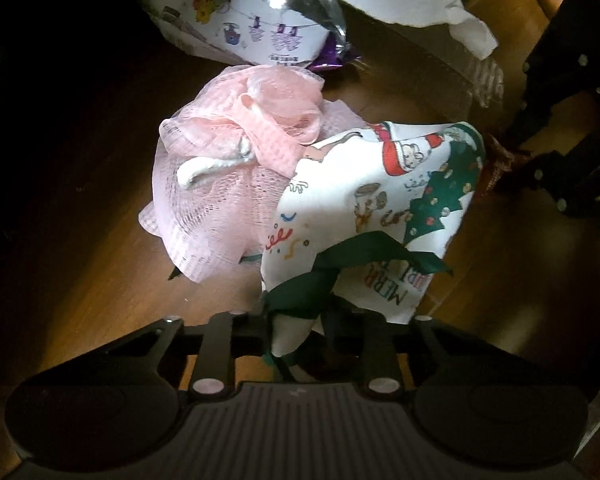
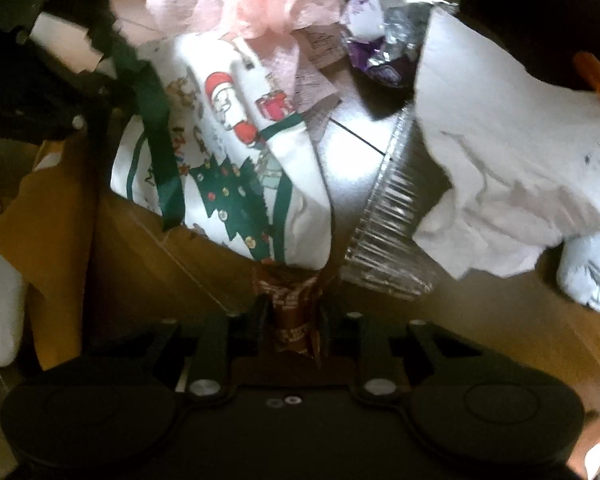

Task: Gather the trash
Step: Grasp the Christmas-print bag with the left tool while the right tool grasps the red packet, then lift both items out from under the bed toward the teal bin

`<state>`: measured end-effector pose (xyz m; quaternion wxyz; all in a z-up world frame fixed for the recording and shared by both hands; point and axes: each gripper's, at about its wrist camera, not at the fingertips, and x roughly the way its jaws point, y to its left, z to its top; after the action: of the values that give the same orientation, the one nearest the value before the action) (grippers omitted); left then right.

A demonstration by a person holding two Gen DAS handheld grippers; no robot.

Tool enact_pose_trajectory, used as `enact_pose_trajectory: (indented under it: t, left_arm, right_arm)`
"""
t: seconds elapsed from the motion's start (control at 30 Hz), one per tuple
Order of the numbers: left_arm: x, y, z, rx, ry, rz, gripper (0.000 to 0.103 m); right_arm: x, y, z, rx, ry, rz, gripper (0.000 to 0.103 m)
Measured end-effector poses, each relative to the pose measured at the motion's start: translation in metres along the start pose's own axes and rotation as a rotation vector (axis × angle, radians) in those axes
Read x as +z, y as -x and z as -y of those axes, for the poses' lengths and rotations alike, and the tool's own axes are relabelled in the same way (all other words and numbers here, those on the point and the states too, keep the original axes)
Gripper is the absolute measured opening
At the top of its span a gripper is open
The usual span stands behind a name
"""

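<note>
While both tools point down at the wooden floor point(image 1: 100, 208), the Christmas cloth point(image 1: 364, 204) sits at the centre of the pile, white with a Santa, a green tree and a dark green ribbon point(image 1: 340, 264). The left gripper point(image 1: 296, 332) is clamped on a white corner of this cloth and its ribbon, at 6 o'clock in the left view. The right gripper point(image 2: 294, 324) is pinched on a brown printed ribbon point(image 2: 292, 300) that shows just under the cloth's lower edge, at 6 o'clock in the right view.

A pink mesh sponge point(image 1: 236, 160) touches the cloth at its 10 o'clock. A torn foil wrapper point(image 1: 260, 20) lies beyond the sponge at 12 o'clock. A white paper napkin point(image 2: 512, 152) lies at 3 o'clock in the right view, overlapping a clear ribbed plastic tray point(image 2: 388, 216). A crumpled white wad point(image 2: 588, 276) rests by the napkin's lower corner.
</note>
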<state>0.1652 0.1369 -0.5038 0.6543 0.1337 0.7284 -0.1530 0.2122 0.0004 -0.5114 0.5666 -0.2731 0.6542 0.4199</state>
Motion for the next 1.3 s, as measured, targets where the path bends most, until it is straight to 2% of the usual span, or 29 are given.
enact_pose_trajectory:
  t: [0.13,0.27,0.47,0.6,0.83,0.97,1.3]
  left_arm:
    - [0.0,0.014,0.004,-0.011,-0.024,0.004,0.014]
    - [0.0,0.031,0.008,-0.02,-0.071,0.0,0.013]
    - [0.004,0.07,0.025,0.008,-0.149,0.031,0.01]
    - [0.001,0.099,0.039,0.045,-0.207,0.05,0.009]
    - [0.006,0.18,0.056,0.083,-0.2,0.128,0.009]
    - [0.009,0.232,0.068,0.118,-0.152,0.195,0.009]
    - [0.021,0.367,0.109,0.203,-0.009,0.447,0.009]
  right_arm:
    - [-0.008,0.015,0.007,0.001,-0.003,-0.016,0.023]
    - [-0.014,0.041,0.009,0.014,-0.053,-0.025,0.023]
    - [-0.018,0.1,0.005,-0.03,-0.104,0.043,0.023]
    - [-0.026,0.14,0.002,-0.073,-0.119,0.118,0.023]
    - [-0.041,0.213,-0.004,-0.137,-0.192,0.262,0.023]
    - [-0.061,0.268,-0.002,-0.155,-0.244,0.361,0.023]
    - [-0.127,0.421,0.007,-0.298,-0.257,0.686,0.023]
